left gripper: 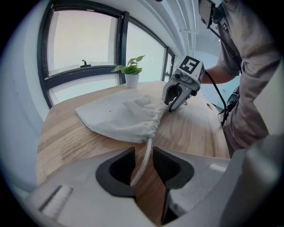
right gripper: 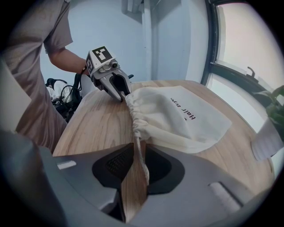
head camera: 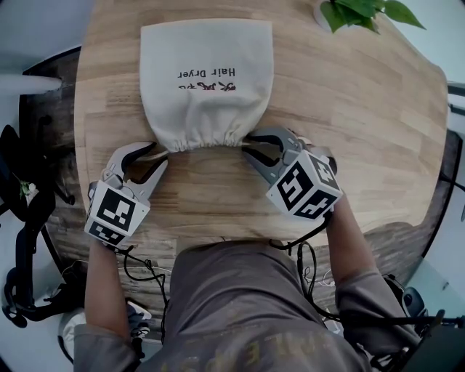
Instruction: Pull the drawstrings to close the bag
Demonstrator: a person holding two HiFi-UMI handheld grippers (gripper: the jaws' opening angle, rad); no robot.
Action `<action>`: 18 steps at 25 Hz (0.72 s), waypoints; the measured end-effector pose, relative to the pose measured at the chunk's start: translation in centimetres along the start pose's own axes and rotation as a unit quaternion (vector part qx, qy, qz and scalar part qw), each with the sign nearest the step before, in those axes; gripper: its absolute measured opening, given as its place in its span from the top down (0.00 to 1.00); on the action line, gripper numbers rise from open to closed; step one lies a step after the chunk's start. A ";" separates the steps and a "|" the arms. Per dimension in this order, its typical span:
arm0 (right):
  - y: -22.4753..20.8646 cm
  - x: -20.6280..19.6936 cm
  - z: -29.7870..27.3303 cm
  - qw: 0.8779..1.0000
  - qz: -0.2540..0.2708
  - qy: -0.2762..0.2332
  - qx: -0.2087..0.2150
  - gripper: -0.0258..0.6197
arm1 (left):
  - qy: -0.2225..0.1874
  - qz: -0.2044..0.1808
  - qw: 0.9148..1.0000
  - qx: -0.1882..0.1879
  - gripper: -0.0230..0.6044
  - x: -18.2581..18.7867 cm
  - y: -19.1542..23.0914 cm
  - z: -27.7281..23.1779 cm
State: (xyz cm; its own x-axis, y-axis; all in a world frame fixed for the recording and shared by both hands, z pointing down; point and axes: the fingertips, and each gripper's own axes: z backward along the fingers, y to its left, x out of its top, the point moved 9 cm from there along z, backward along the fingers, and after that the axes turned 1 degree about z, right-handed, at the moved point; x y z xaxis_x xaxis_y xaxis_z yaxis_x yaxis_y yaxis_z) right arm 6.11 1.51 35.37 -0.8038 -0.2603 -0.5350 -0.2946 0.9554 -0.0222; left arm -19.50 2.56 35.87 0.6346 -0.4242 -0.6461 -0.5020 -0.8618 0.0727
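Observation:
A cream drawstring bag (head camera: 207, 80) printed "Hair Dryer" lies flat on the round wooden table (head camera: 349, 109), its gathered mouth toward me. My left gripper (head camera: 161, 155) sits at the mouth's left corner. In the left gripper view its jaws (left gripper: 143, 153) stand a little apart, the white drawstring (left gripper: 146, 145) running loosely between them. My right gripper (head camera: 247, 145) is at the mouth's right corner. Seen from the right gripper view, its jaws (right gripper: 139, 148) are closed narrowly on the other drawstring end (right gripper: 138, 146). Each gripper shows in the other's view: right (left gripper: 171, 106), left (right gripper: 123, 95).
A potted plant (head camera: 363, 11) stands at the table's far right edge, near the window (left gripper: 80, 40). Bare wood surrounds the bag on both sides. Cables trail from the grippers past my lap. Dark equipment (head camera: 22, 218) sits on the floor to the left.

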 end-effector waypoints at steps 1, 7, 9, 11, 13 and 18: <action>0.0 0.0 0.0 1.000 0.000 0.000 0.000 0.79 | -0.001 0.000 1.000 0.001 0.76 0.0 0.0 0.0; 0.1 0.0 0.0 1.000 0.003 -0.001 -0.001 0.79 | 0.002 -0.009 1.000 -0.005 0.80 0.3 -0.1 -0.2; 0.2 0.0 0.0 1.000 0.003 -0.002 -0.001 0.79 | 0.002 -0.010 1.000 -0.007 0.82 0.3 -0.2 -0.2; 0.1 0.0 0.1 1.000 0.005 -0.002 -0.002 0.81 | 0.005 -0.015 1.000 -0.009 0.88 0.4 -0.4 -0.3; 0.1 0.0 0.1 1.000 0.007 -0.002 -0.002 0.83 | 0.006 -0.019 1.000 -0.010 0.92 0.4 -0.5 -0.3; 0.1 0.0 0.0 1.000 0.011 -0.003 -0.006 0.87 | 0.002 -0.013 1.000 -0.013 0.93 0.3 -0.4 -0.3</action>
State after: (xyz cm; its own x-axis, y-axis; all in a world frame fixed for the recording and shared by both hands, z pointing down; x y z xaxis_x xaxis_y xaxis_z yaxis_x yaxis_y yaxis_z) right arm 6.05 1.60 35.34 -0.8068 -0.2373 -0.5410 -0.2819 0.9594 -0.0004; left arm -18.92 2.73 35.86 0.6503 -0.4022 -0.6445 -0.4699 -0.8795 0.0747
